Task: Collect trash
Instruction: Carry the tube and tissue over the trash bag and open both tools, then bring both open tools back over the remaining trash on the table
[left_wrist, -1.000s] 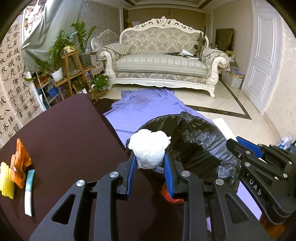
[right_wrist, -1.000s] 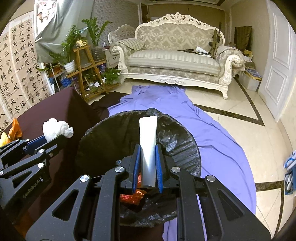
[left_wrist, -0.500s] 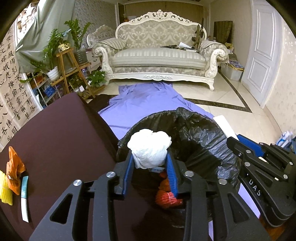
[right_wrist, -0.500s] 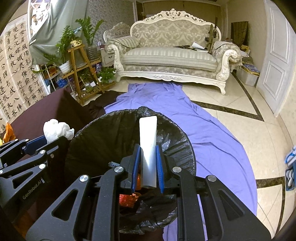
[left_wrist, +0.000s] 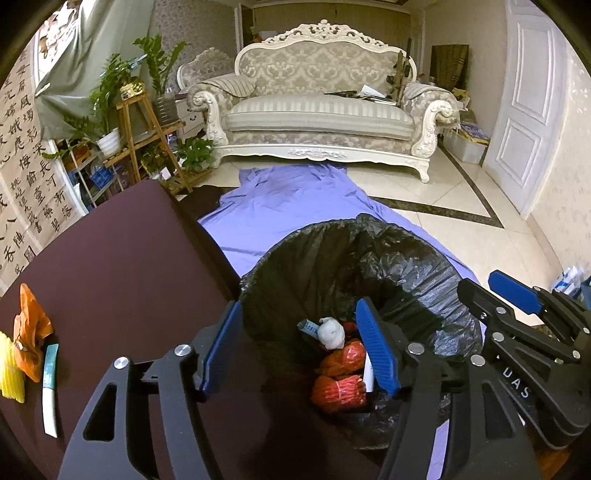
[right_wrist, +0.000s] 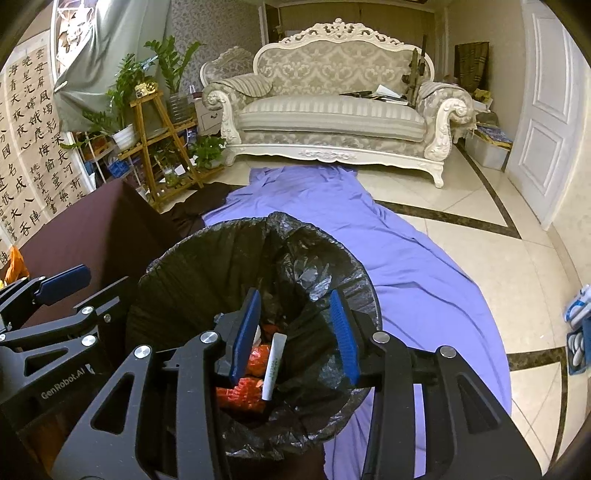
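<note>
A crumpled white paper wad and a flat white tube are seen lying inside the glossy black-lined round bin. Above it, the left tool and right tool have just been opening; nothing is clamped.

Bin with black liner: holds white wad, white tube, red net bundles. Counter: orange wrapper, yellow piece, white-teal tube lying flat.
</note>
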